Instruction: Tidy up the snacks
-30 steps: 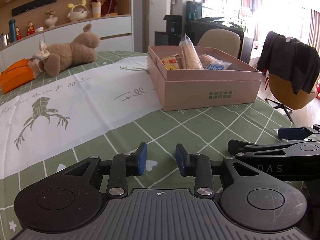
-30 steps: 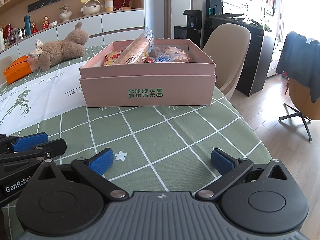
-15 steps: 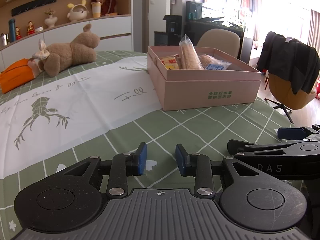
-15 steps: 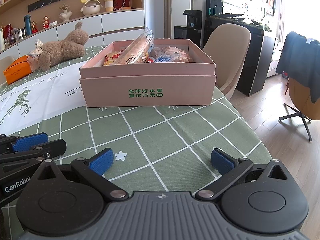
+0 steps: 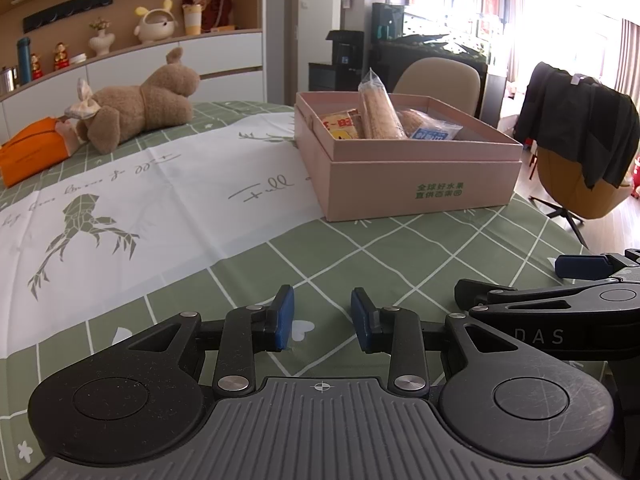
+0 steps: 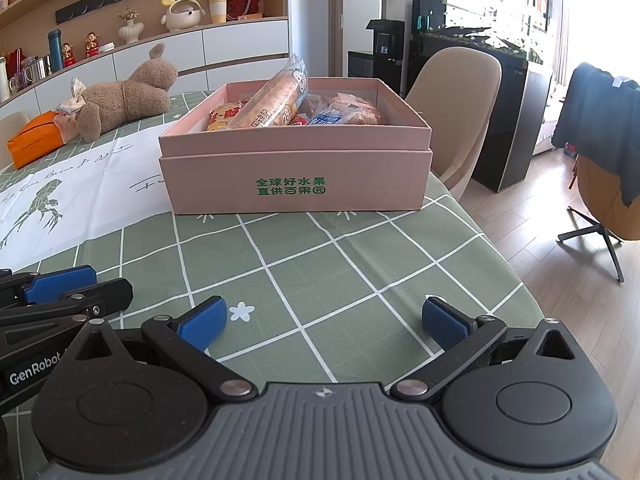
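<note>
A pink cardboard box (image 5: 420, 184) (image 6: 296, 184) with green print stands on the green checked tablecloth. Several snack packets lie inside it: a long bread bag (image 5: 378, 108) (image 6: 276, 100) leaning upright, a yellow-red packet (image 5: 340, 126) and a blue-white packet (image 5: 434, 133) (image 6: 332, 117). My left gripper (image 5: 322, 318) is empty, its jaws a narrow gap apart, low over the cloth well in front of the box. My right gripper (image 6: 324, 320) is open wide and empty, also low in front of the box. Each gripper shows at the edge of the other's view.
A plush rabbit (image 5: 140, 108) (image 6: 120, 100) and an orange pouch (image 5: 32, 152) (image 6: 34, 142) lie at the far left of the table. A beige chair (image 6: 460, 92) stands behind the box. The table edge runs along the right, with wood floor and a draped chair (image 5: 580, 152) beyond.
</note>
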A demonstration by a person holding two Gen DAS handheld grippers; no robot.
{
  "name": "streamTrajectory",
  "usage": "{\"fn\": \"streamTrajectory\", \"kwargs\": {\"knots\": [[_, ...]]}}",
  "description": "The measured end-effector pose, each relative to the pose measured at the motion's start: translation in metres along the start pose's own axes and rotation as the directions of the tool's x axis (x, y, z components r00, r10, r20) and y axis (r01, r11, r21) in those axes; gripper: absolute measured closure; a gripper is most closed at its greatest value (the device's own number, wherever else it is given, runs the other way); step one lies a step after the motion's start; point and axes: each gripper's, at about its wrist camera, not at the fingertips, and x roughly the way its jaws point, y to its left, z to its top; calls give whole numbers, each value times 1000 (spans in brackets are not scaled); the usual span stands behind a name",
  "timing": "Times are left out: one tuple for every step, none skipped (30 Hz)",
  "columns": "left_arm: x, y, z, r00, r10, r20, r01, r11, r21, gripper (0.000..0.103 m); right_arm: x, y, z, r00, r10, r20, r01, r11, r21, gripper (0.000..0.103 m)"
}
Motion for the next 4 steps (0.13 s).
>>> {"fn": "streamTrajectory", "kwargs": {"knots": [[0,0,0,1000,-1,0,1,1000,-1,68,0,0,0,1000,0,0,0,1000,0,0],[0,0,0,1000,-3,1,3,1000,-4,68,0,0,0,1000,0,0,0,1000,0,0],[0,0,0,1000,-3,1,3,1000,-4,68,0,0,0,1000,0,0,0,1000,0,0],[0,0,0,1000,-2,0,2,1000,-3,68,0,0,0,1000,0,0,0,1000,0,0]]}}
